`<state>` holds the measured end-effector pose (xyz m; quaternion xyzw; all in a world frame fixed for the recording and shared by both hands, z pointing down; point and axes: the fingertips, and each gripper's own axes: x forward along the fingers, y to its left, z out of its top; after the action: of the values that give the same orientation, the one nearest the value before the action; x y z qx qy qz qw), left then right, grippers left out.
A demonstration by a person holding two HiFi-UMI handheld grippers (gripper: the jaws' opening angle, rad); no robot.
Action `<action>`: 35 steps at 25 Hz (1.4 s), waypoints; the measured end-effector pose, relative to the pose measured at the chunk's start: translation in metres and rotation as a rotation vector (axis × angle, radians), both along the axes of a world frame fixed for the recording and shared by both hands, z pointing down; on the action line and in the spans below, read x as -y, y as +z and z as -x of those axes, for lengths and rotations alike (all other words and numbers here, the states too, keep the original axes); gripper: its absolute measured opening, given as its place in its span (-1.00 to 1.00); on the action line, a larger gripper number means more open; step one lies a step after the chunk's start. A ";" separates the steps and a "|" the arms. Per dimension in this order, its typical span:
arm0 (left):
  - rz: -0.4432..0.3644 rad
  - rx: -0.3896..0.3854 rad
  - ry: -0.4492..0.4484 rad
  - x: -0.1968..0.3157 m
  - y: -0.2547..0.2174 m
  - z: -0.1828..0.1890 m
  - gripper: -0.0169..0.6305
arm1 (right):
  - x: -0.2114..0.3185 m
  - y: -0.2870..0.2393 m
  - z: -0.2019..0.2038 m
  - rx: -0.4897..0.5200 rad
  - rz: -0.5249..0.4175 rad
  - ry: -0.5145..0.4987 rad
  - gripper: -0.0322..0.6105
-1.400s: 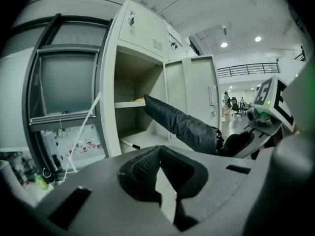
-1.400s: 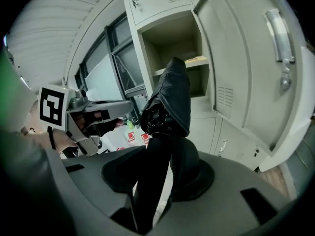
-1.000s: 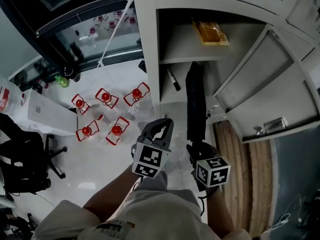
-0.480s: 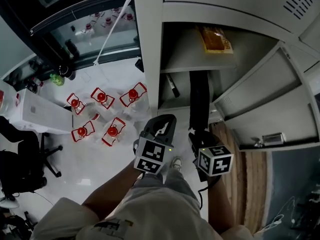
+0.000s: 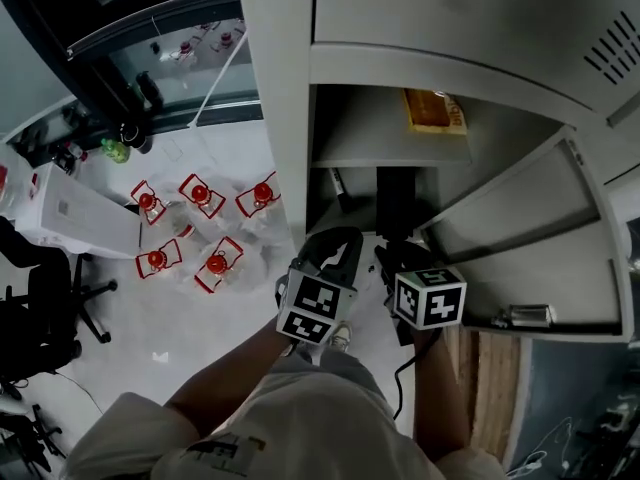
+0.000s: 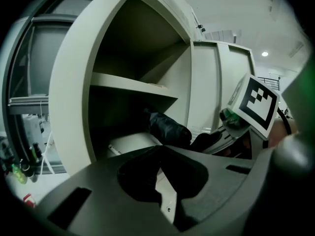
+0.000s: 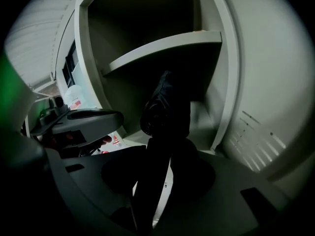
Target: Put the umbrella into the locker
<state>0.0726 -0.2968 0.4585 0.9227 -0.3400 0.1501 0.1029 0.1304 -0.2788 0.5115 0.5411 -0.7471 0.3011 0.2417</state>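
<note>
Clearly mid-insertion.

From the head view: looks down on an open grey locker (image 5: 285,118), door (image 5: 500,228) swung out to the right. Shows one folded black umbrella (image 5: 395,200) reaching lengthwise into the compartment under the shelf (image 5: 370,140), far end deep inside, near end gripped by the right hand-held gripper (image 5: 393,255) at the locker's mouth. Places the left hand-held gripper (image 5: 343,240) just beside it, to the left, jaws together and empty. Counts one yellow packet (image 5: 434,111) on the shelf, one marker pen (image 5: 340,190) on the compartment floor left of the umbrella, and five red-capped bottles (image 5: 200,194) on the white room floor, well apart from the locker.

From the left gripper view: confirms jaws closed tip to tip with nothing between them. Looks past them into the same compartment, at the umbrella's dark bundle (image 6: 170,127) under the shelf, and at the right hand-held gripper's marker cube (image 6: 257,102) off to the right.

From the right gripper view: shows jaws clamped on the umbrella's near end, canopy (image 7: 165,107) running forward and up into the shadow below the single shelf. Catches the left hand-held gripper at the left edge.

Judged as the placing step, nearly done. Calls next for settling the near end onto the compartment floor, spreading the right jaws, and backing out without dragging the umbrella along. Probably calls after that for shutting the door.
</note>
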 end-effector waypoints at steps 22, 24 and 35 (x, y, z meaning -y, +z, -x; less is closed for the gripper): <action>0.122 -0.082 -0.112 0.055 0.009 -0.021 -0.92 | 0.083 0.026 -0.015 -0.079 0.066 -0.039 -0.40; 0.131 -0.082 -0.119 0.057 0.010 -0.020 -0.92 | 0.086 0.030 -0.016 -0.076 0.073 -0.034 -0.39; 0.135 -0.066 -0.145 0.066 0.016 -0.019 -0.92 | 0.111 0.035 -0.014 -0.099 0.067 -0.029 -0.41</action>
<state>0.0920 -0.3629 0.4742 0.8911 -0.3915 0.1341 0.1864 0.1440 -0.3896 0.5461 0.5363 -0.7313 0.2952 0.3008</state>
